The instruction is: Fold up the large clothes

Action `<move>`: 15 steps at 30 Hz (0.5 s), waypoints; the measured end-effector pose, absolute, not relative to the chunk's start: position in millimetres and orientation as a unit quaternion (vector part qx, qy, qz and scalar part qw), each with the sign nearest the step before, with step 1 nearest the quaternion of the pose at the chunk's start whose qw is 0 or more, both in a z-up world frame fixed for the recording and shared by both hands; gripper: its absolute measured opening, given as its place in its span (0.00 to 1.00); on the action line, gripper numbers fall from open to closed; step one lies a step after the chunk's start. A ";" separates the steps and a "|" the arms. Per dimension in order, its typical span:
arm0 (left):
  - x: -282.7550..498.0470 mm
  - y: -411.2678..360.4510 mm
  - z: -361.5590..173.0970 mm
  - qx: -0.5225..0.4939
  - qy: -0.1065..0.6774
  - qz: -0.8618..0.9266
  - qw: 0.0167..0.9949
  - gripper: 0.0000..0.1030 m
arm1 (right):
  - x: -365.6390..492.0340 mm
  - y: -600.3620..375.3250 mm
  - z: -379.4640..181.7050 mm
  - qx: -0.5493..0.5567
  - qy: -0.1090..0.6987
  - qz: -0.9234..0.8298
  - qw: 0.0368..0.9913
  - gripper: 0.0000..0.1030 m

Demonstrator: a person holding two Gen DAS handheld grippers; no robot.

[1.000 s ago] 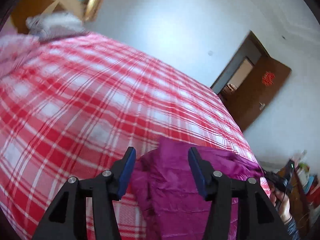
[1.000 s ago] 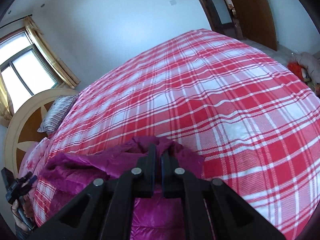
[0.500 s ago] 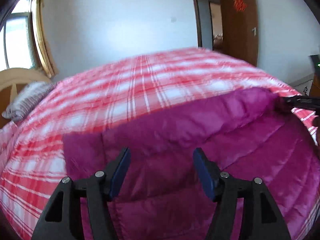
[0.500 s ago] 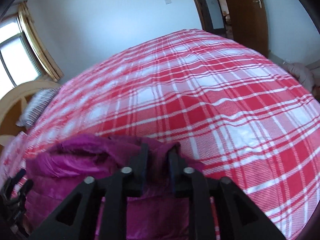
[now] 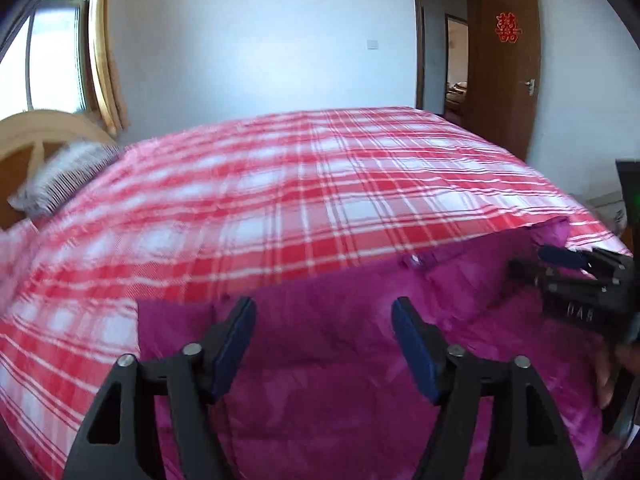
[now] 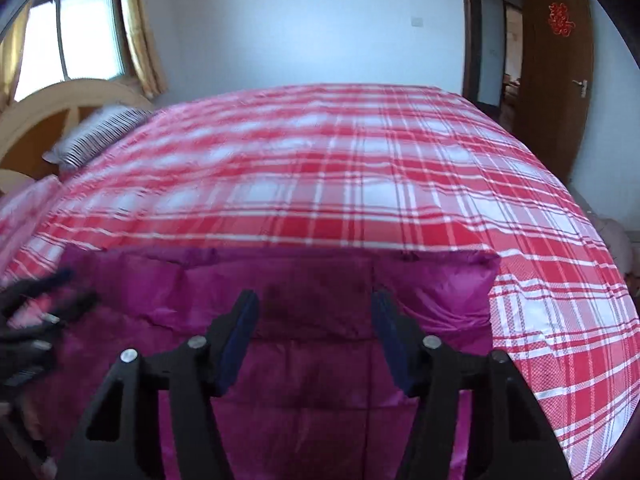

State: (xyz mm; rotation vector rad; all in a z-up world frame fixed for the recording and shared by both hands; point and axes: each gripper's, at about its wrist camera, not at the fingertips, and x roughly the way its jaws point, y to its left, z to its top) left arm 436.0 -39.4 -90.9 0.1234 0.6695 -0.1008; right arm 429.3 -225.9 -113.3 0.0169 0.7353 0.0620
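Note:
A magenta quilted jacket (image 5: 344, 360) lies flat on the near edge of a bed with a red and white plaid cover (image 5: 280, 200). It also shows in the right wrist view (image 6: 320, 312). My left gripper (image 5: 324, 340) is open and empty above the jacket's left part. My right gripper (image 6: 314, 336) is open and empty above the jacket's right part, and it also shows at the right edge of the left wrist view (image 5: 576, 280). The left gripper appears blurred at the left edge of the right wrist view (image 6: 36, 320).
A striped pillow (image 6: 100, 136) and a wooden headboard (image 6: 60, 108) are at the bed's far left. A window with curtains (image 6: 80, 28) is behind them. An open brown door (image 6: 556, 68) is at the far right. The plaid cover (image 6: 360, 184) stretches beyond the jacket.
My right gripper has opened and let go of the jacket. The jacket has gone from bunched up to spread flat. Both grippers have swung round and now face across the bed.

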 end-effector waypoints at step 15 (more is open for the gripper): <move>472.0 -7.9 -151.2 -0.005 0.391 -0.019 0.920 0.77 | 433.0 -237.8 -156.0 0.051 0.376 0.033 0.925 0.63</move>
